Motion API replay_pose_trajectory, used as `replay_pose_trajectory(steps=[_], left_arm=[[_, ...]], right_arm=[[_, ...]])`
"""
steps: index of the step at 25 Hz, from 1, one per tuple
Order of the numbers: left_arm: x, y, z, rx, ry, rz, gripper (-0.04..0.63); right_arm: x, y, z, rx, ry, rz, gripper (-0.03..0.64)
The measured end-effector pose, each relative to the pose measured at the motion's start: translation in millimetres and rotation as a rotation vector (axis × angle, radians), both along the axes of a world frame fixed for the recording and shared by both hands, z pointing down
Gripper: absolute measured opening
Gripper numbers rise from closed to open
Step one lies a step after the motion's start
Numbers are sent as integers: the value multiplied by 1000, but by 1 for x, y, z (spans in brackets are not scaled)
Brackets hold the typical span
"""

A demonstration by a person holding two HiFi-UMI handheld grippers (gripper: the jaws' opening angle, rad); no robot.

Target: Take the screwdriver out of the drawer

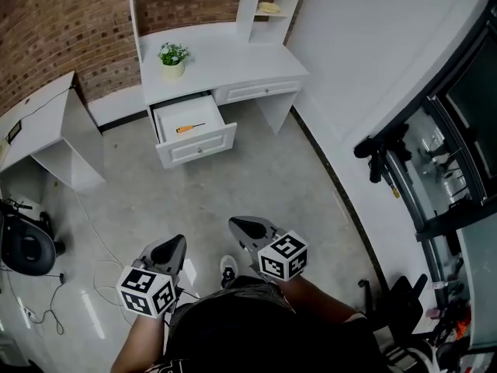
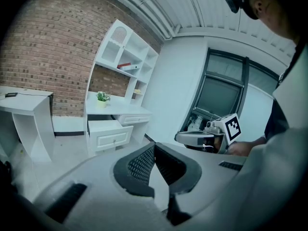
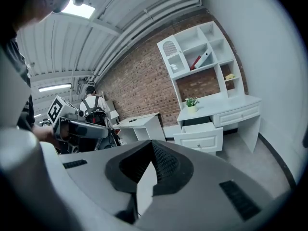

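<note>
- Your left gripper (image 2: 154, 147) had its jaws pressed together, the tips meeting with nothing between them. It held nothing and touched nothing.
- Your right gripper (image 3: 152, 143) was the same: jaws closed tip to tip, empty, in the air.
- In the head view you held both grippers low and close to your body, side by side above the grey floor (image 1: 264, 169). Each marker cube sat toward you, and the jaws pointed away toward the desk (image 1: 233, 53).
- The screwdriver (image 1: 189, 127), with its orange handle, lay on the bottom of the drawer (image 1: 198, 150). The drawer stood pulled out from the left part of the white desk. In the head view the handle lay to the left and the thin shaft ran to the right.
- Both grippers were well apart from the drawer and the screwdriver, with bare floor between.
- A small potted plant (image 1: 172, 59) stood on the desk top, behind the open drawer and near the left edge.
- A second drawer (image 1: 256, 91), just to the right of the open one, was shut.
- Shelves (image 1: 268, 8) rose from the back of the desk against the brick wall (image 1: 62, 29).
- A smaller desk (image 1: 43, 119), also white, stood to the left, apart from the first.
- A thin cable (image 1: 97, 235) trailed across the floor near your left side.
</note>
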State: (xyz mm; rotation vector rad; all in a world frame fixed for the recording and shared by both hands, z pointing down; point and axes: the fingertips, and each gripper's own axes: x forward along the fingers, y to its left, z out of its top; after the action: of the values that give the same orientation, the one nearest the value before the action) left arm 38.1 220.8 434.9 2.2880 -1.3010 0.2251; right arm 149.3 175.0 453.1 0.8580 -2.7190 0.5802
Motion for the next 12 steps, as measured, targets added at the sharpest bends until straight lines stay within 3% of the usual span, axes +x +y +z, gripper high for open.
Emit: replay_pose_trajectory(steps=[12], left_arm=[[30, -81, 2, 7, -28, 2, 17]], right_arm=[[22, -87, 3, 3, -12, -21, 6]])
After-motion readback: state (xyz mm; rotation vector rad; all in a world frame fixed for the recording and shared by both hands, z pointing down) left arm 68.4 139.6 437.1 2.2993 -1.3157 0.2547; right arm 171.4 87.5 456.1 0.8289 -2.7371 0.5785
